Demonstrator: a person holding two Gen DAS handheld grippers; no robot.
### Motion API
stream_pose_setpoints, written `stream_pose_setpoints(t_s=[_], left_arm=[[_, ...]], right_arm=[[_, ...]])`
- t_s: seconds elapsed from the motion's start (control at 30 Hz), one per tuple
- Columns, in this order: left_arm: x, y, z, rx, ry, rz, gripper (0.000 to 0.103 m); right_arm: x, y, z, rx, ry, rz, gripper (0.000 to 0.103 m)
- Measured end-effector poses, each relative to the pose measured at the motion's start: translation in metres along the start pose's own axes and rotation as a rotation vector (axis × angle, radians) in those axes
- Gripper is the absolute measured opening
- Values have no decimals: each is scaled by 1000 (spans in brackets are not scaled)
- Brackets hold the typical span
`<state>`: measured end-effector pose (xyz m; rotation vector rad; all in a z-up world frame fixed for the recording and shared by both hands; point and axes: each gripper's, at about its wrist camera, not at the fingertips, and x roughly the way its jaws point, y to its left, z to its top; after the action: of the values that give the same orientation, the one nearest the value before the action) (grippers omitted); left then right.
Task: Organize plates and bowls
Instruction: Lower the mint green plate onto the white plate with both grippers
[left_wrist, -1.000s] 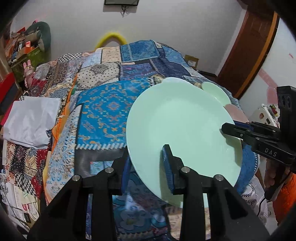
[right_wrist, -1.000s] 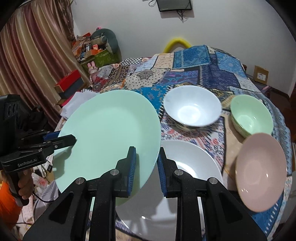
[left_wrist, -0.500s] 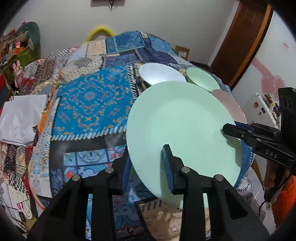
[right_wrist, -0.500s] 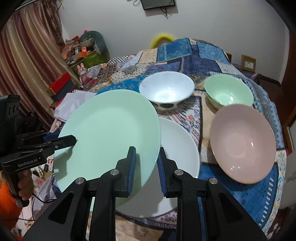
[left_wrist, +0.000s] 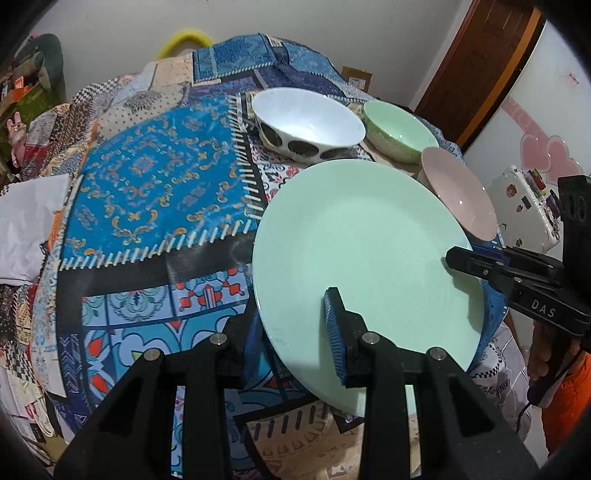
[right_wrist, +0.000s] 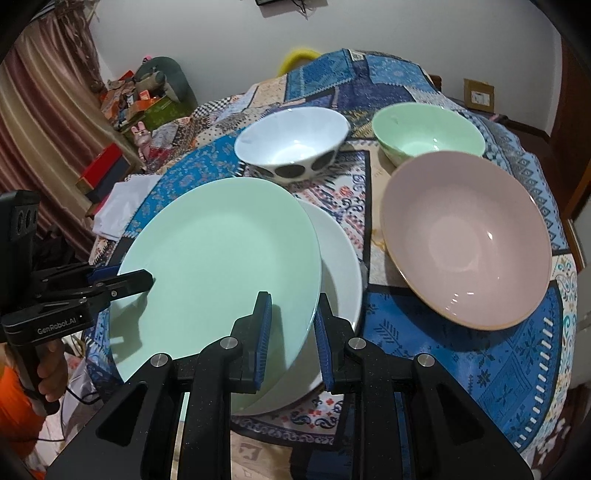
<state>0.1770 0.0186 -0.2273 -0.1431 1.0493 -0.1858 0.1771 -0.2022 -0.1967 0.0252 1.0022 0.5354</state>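
Observation:
Both grippers hold one mint-green plate (left_wrist: 362, 236) by opposite rims. My left gripper (left_wrist: 291, 332) is shut on its near-left rim. My right gripper (right_wrist: 291, 332) is shut on its right rim, and the plate (right_wrist: 221, 251) hangs partly over a white plate (right_wrist: 340, 258) lying on the table. A white bowl with black spots (right_wrist: 291, 144), a green bowl (right_wrist: 428, 129) and a wide pink bowl (right_wrist: 465, 236) stand behind and to the right. The bowls also show in the left wrist view: white (left_wrist: 306, 122), green (left_wrist: 399, 129), pink (left_wrist: 461, 192).
The round table wears a blue patchwork cloth (left_wrist: 147, 177). A white folded cloth (left_wrist: 26, 225) lies at its left edge. Clutter and boxes (right_wrist: 140, 99) stand by the curtain at the far left. A brown door (left_wrist: 476, 66) is at the right.
The green plate, held by both grippers, has moved toward the bowls and down, so it now overlaps the white plate. Both grips are unchanged.

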Motion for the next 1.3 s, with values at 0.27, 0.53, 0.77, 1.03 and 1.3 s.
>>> stream_pose_setpoints(t_s=[0.27,0.53,0.77,1.03,1.3], left_arm=[[15,-2,2,10,28,4,33],[19,-4,7,19,22,33,34],[22,-3,9,16,23,34,34],[26,-5,13,23,38,42,35],[37,-23,8,115,41,115,34]], right_arm=[[9,-8,-3,16,34,-14,21],[9,-10,-2,21,30,-15,21],[7,-9,-3,8,28,-24,21],[6,-9,-3,14,21,-21,21],[3,-15,-10,19,26,-35,22]])
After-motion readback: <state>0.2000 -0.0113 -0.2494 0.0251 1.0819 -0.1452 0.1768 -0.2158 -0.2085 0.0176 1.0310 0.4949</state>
